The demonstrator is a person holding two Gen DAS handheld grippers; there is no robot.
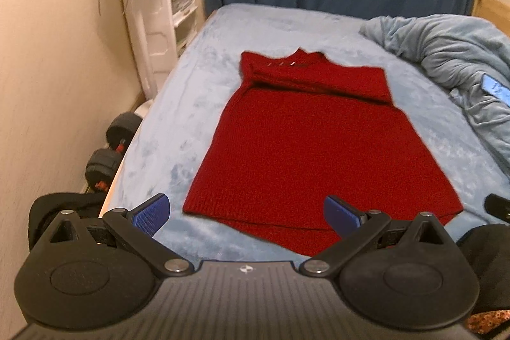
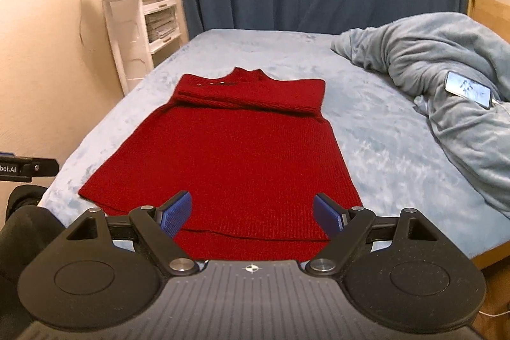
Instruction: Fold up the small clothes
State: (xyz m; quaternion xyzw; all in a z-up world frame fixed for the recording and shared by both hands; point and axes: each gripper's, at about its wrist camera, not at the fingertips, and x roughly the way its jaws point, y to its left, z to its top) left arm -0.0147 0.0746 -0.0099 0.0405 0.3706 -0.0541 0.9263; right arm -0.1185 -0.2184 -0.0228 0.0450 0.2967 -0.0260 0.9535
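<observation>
While both claws hang just off the near edge of the bed, nothing gripped yet: left claw spread wide, right claw spread wide too, each empty. One red sweater lies flat mid-bed, long axis running from hem at the near edge to collar toward the far edge, sleeves already laid across the chest. Hem directly ahead of and just below both claws; left-hand hem corner nearer the left claw, right-hand corner nearer the right. Likely next: pinch both hem corners, carry toward the collar. Count: one sweater, two claws, one rumpled blanket by the right edge, one phone on it.
</observation>
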